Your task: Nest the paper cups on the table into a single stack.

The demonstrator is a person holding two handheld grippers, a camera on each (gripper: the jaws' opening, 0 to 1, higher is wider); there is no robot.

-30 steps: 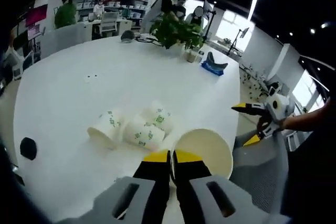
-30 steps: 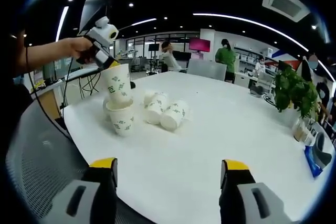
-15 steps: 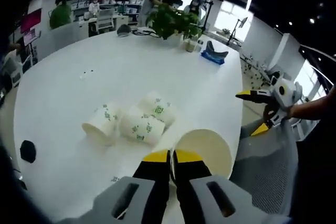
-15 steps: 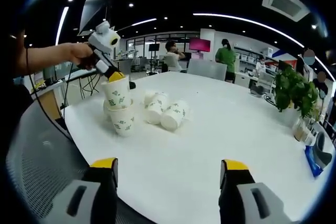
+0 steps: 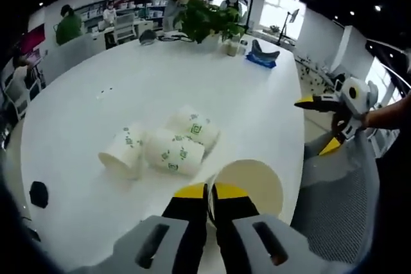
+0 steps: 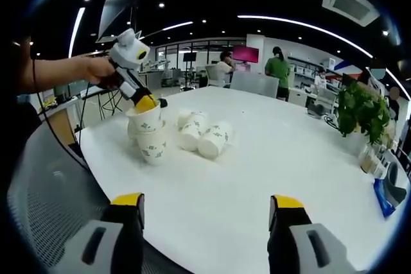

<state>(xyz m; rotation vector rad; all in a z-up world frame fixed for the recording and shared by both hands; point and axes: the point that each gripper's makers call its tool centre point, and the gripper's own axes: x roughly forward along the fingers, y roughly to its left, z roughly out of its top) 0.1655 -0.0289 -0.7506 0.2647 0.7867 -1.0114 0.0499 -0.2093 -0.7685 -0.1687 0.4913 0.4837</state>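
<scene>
My left gripper (image 5: 210, 192) is shut on the rim of a white paper cup (image 5: 252, 181) with green print. In the right gripper view that cup (image 6: 145, 117) sits partly down inside an upright cup (image 6: 152, 147) near the table's corner, with the left gripper (image 6: 145, 102) above it. Three more cups lie on their sides close by: one at the left (image 5: 122, 152), one in the middle (image 5: 173, 153) and one behind (image 5: 196, 126). My right gripper (image 6: 205, 202) hangs open over the table's edge, holding nothing, and it also appears off the table's side (image 5: 319, 124).
The round white table (image 6: 270, 165) carries a potted plant (image 5: 209, 20), a blue object (image 5: 263, 59) and a small black object (image 5: 38, 194). A grey mesh chair (image 6: 45, 184) stands at the near edge. People sit at desks in the background.
The left gripper has lowered its cup from above the upright cup until it sits partly inside it. The right gripper has stayed open and nearly still.
</scene>
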